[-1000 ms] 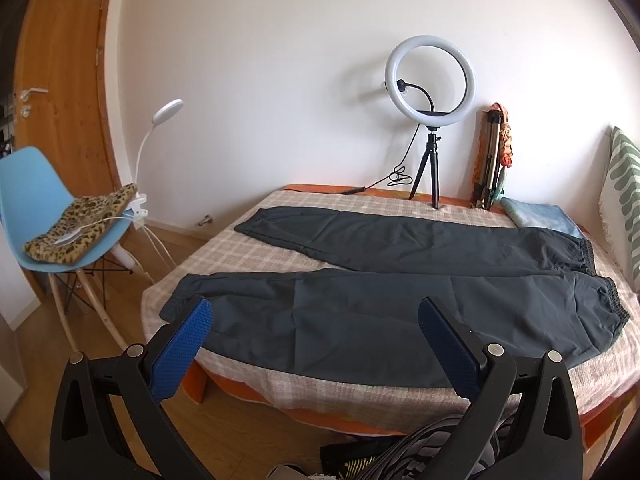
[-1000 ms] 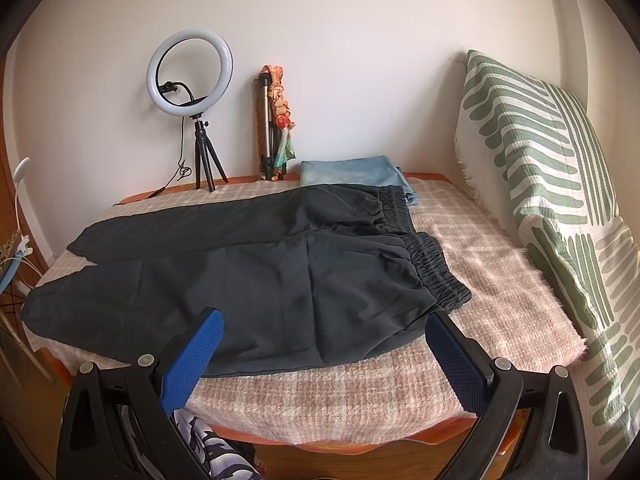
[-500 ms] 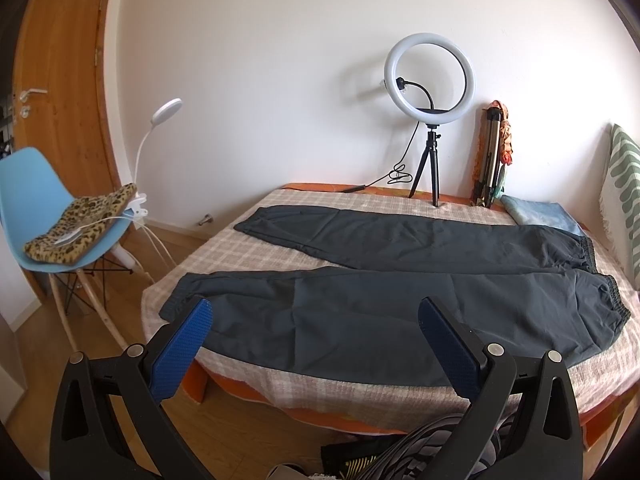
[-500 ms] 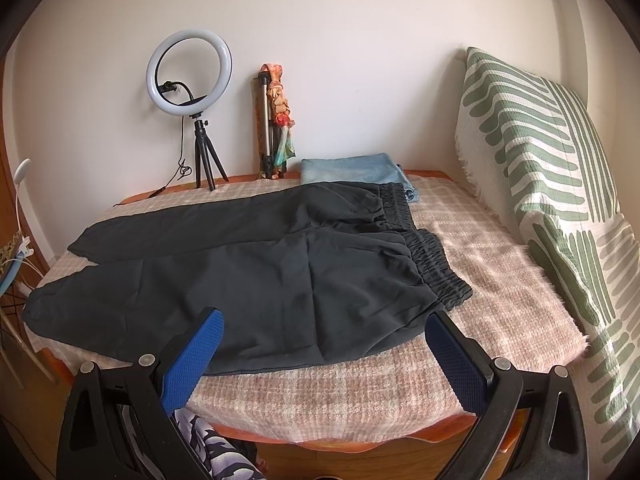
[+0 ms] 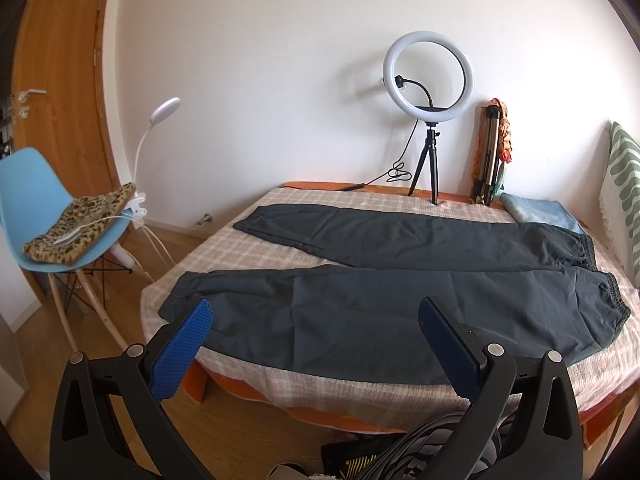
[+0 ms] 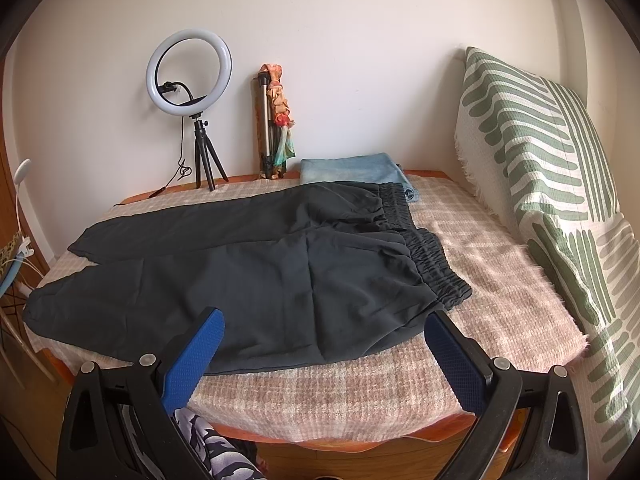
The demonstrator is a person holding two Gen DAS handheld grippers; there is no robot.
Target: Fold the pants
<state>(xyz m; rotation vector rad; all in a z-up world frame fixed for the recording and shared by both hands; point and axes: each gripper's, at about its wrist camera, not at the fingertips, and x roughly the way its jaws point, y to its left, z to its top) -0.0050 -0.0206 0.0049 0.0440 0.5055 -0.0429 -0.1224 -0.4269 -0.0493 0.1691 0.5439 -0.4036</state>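
So the dark grey pants (image 5: 400, 292) are lying spread out flat on the bed (image 5: 248, 248), which is wearing a pinkish checked blanket, with both legs running toward 9 o'clock in the left wrist view and the elastic waistband (image 6: 432, 264) sitting over at about 3 o'clock. The legs are splaying apart a bit, the far one angling up toward 10 o'clock. The left claw (image 5: 316, 316) is hanging off the near edge of the bed with its blue-padded fingers (image 5: 182, 346) spread wide, gripping nothing and touching no fabric. The right claw (image 6: 324, 332) is doing the same thing near the waistband end, fingers wide apart, nothing between them, hovering just short of the pants' near hem. At 12 o'clock a ring light (image 5: 428, 76) on a little tripod is standing against the wall, with a folded tripod (image 5: 490, 152) draped in an orange scarf just beside it and a folded blue cloth (image 6: 356, 168) lying right behind the waistband, maybe touching it, hard to say through the fisheye. A green-striped pillow (image 6: 552, 184) is leaning up at 3 o'clock, and a light blue chair (image 5: 36, 208) carrying a leopard-print cushion is sitting off at 9 o'clock by the wooden door (image 5: 60, 80).
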